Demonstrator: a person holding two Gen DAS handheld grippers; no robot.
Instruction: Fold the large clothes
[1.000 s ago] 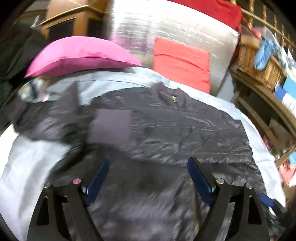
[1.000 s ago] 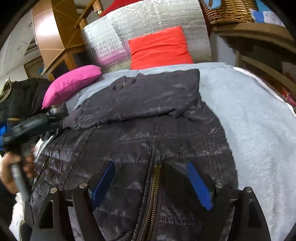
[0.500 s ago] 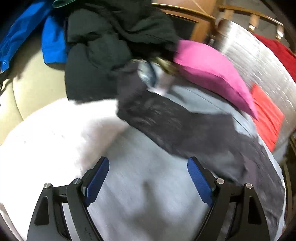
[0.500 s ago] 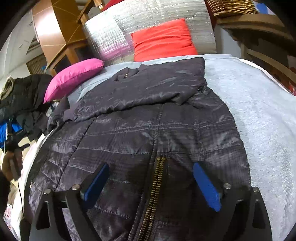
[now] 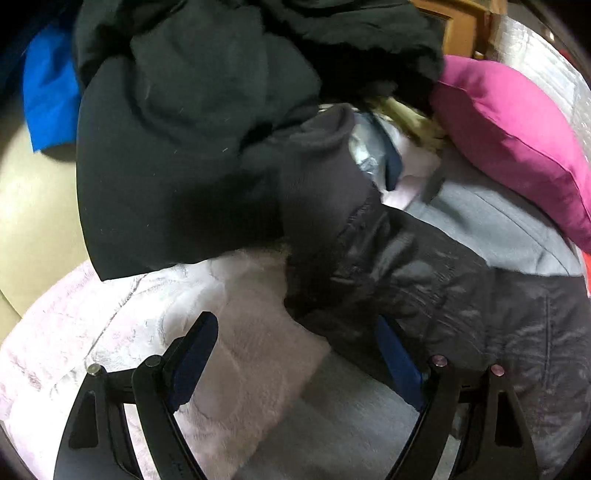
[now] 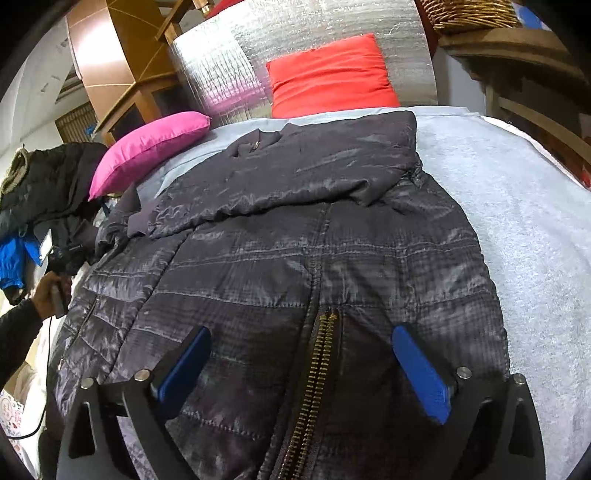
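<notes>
A dark quilted jacket lies front up on the grey bed sheet, one sleeve folded across its chest. My right gripper hovers over the hem with the brass zipper between its blue pads; its jaws are opening and the pads press on nothing. The jacket's other sleeve stretches out to the side, its knit cuff against a heap of black clothes. My left gripper stands open just short of that sleeve, the right pad beside the fabric. In the right wrist view the left gripper shows small at the left edge in a hand.
A pile of black clothes and a blue garment lie beyond the cuff. A white fluffy blanket is under the left gripper. A pink pillow, red pillow, silver mat and wicker basket line the far side.
The left gripper swung away from the jacket's body to the left and now faces the outstretched sleeve and cuff. The right gripper's jaws spread wider; it stayed over the hem.
</notes>
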